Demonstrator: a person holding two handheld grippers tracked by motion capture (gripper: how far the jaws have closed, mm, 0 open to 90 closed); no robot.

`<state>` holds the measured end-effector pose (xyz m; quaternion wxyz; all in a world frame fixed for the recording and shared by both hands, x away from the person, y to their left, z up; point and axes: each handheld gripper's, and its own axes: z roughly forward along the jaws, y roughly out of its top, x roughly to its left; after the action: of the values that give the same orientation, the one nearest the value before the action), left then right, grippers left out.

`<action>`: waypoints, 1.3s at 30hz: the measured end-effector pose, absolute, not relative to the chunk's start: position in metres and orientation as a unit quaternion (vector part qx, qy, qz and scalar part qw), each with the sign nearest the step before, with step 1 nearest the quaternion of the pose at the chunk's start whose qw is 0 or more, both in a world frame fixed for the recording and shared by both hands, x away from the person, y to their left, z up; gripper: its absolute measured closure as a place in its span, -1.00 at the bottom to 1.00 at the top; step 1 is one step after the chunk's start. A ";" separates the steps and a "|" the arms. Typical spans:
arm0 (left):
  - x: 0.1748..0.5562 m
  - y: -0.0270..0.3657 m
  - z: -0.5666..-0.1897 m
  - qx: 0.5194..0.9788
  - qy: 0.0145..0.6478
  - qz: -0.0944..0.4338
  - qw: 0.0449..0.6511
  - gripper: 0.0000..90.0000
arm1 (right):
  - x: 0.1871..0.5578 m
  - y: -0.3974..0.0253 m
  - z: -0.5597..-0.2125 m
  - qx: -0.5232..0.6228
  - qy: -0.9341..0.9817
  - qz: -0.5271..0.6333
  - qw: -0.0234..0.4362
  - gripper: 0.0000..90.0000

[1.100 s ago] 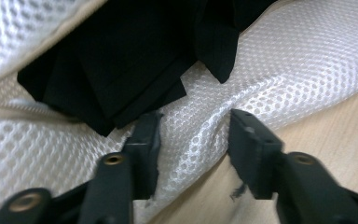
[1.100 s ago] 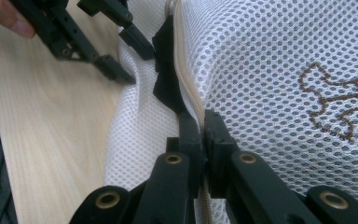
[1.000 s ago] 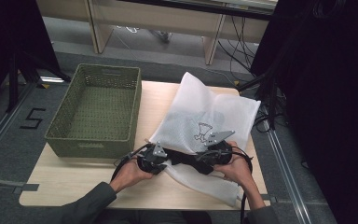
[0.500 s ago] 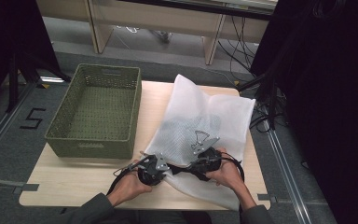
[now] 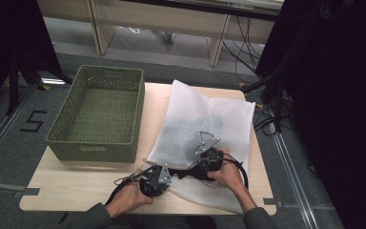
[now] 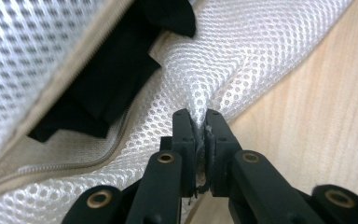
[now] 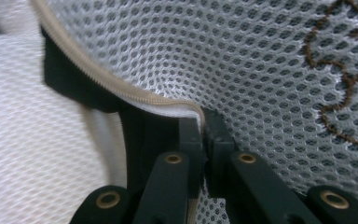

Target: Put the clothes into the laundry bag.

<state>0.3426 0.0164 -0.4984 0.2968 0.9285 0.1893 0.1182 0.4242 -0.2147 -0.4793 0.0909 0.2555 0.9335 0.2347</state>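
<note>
A white honeycomb-mesh laundry bag point(image 5: 205, 129) lies flat at centre-right of the high view, its beige zipper point(image 7: 116, 84) open over black cloth point(image 6: 107, 79) inside. Left gripper point(image 6: 199, 122) pinches a mesh fold; right gripper point(image 7: 203, 125) clamps the zippered edge. A woven green basket point(image 5: 93, 145) sits upper left.

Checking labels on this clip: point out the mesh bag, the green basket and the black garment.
mesh bag point(image 5: 205, 119), high view, upper panel.
green basket point(image 5: 93, 149), high view, near wall.
black garment point(image 6: 107, 84), left gripper view, fabric inside zipper opening.

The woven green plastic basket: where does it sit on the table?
In the high view, the woven green plastic basket sits on the table's left side, beside the white mesh laundry bag.
</note>
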 end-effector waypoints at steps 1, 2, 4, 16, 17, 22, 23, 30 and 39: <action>0.342 0.016 -0.498 0.929 0.188 0.119 0.297 0.87 | 0.426 -0.216 -0.479 0.257 0.933 0.235 0.095 0.97; 0.341 0.016 -0.498 0.929 0.188 0.118 0.297 0.87 | 0.429 -0.216 -0.479 0.257 0.932 0.236 0.102 0.97; 0.340 0.016 -0.498 0.929 0.186 0.116 0.297 0.87 | 0.435 -0.218 -0.479 0.263 0.929 0.236 0.107 0.97; 0.337 0.014 -0.498 0.931 0.181 0.102 0.302 0.86 | 0.462 -0.226 -0.478 0.309 0.912 0.237 0.128 0.97; 0.337 0.014 -0.498 0.930 0.181 0.102 0.303 0.86 | 0.465 -0.228 -0.479 0.296 0.915 0.240 0.131 0.97; 0.337 0.015 -0.499 0.929 0.185 0.100 0.306 0.84 | 0.465 -0.229 -0.479 0.295 0.915 0.242 0.130 0.97; 0.337 0.015 -0.499 0.929 0.184 0.100 0.305 0.84 | 0.465 -0.229 -0.478 0.295 0.915 0.241 0.130 0.97; 0.336 0.015 -0.499 0.928 0.188 0.099 0.307 0.82 | 0.462 -0.233 -0.475 0.294 0.915 0.246 0.128 0.97; 0.337 0.012 -0.499 0.927 0.192 0.095 0.308 0.80 | 0.456 -0.236 -0.471 0.285 0.916 0.252 0.125 0.97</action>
<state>0.3369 0.0124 -0.4987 0.3075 0.9271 0.1920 0.0947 0.4556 -0.2358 -0.4712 0.1254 0.2852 0.9162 0.2520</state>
